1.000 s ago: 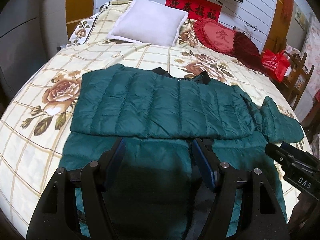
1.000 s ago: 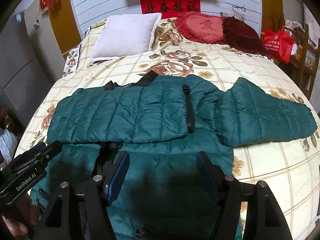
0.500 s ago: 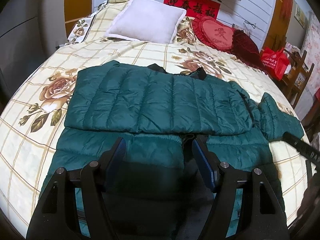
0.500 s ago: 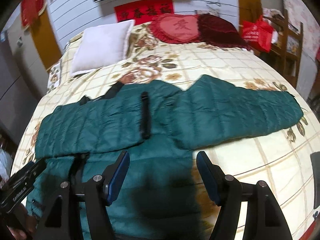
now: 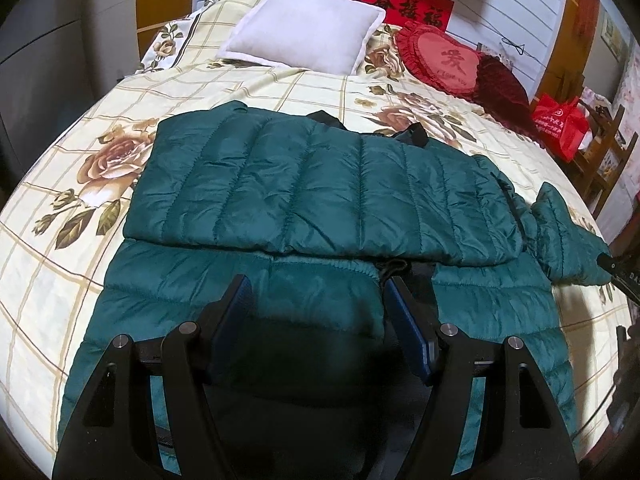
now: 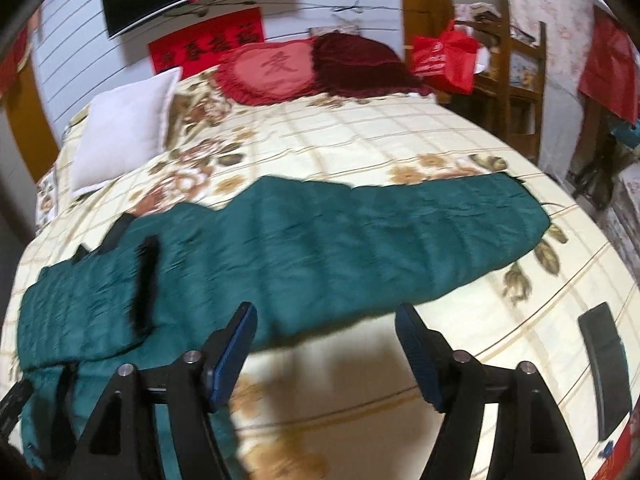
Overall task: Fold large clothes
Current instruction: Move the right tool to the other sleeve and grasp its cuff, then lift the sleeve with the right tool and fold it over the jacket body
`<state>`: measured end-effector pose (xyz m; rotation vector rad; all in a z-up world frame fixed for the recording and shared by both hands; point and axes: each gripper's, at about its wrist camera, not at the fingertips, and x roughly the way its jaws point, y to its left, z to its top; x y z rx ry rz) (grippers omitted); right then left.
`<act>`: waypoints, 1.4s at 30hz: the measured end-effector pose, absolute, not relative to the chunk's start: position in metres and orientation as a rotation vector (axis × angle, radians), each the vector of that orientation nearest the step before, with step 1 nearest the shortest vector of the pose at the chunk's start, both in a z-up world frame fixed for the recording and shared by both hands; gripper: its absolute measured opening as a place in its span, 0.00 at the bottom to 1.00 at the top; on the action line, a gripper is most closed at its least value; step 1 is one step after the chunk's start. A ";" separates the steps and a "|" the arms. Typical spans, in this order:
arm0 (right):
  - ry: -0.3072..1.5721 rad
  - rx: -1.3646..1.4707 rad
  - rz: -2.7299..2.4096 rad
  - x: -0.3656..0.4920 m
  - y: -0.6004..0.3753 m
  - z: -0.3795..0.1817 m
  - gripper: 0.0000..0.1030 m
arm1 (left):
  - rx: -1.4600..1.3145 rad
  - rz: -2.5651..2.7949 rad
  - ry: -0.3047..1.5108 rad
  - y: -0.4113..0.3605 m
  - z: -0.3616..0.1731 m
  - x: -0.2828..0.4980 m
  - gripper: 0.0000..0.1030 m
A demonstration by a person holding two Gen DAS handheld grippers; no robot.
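Note:
A dark green quilted down jacket (image 5: pixel 320 200) lies flat on the bed, one sleeve folded across its chest. My left gripper (image 5: pixel 316 304) is open and empty, hovering over the jacket's lower body. In the right wrist view the other sleeve (image 6: pixel 380 236) stretches out to the right over the bedspread. My right gripper (image 6: pixel 324 328) is open and empty, just in front of that sleeve's near edge, over bare bedspread. This view is blurred.
The floral checked bedspread (image 5: pixel 72 184) covers the bed. A white pillow (image 5: pixel 304 28) and red heart cushions (image 5: pixel 444 60) lie at the head. A red bag (image 6: pixel 444 60) sits on wooden furniture at the right. A dark flat object (image 6: pixel 604 368) lies at the bed's right edge.
My right gripper has swung to the right, from over the jacket's body to the outstretched sleeve. My left gripper has shifted slightly closer over the jacket's lower part. Both stay open.

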<state>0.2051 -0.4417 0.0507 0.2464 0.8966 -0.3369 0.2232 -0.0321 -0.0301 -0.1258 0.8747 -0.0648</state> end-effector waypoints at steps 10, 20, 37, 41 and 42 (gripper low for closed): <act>0.895 0.308 -0.540 0.221 -0.534 0.022 0.73 | -0.127 -0.061 0.914 -0.032 -0.046 0.232 0.67; 0.893 0.489 -0.765 0.226 -0.628 -0.005 0.75 | -0.165 -0.081 0.917 -0.028 -0.050 0.232 0.67; 0.901 0.409 -0.718 0.260 -0.642 -0.018 0.45 | -0.182 -0.087 0.948 -0.026 -0.060 0.234 0.67; 0.863 0.440 -0.624 0.254 -0.634 -0.003 0.17 | -0.180 -0.083 0.946 -0.024 -0.059 0.233 0.67; 0.833 0.439 -0.586 0.251 -0.629 0.007 0.16 | -0.173 -0.077 0.944 -0.024 -0.058 0.233 0.67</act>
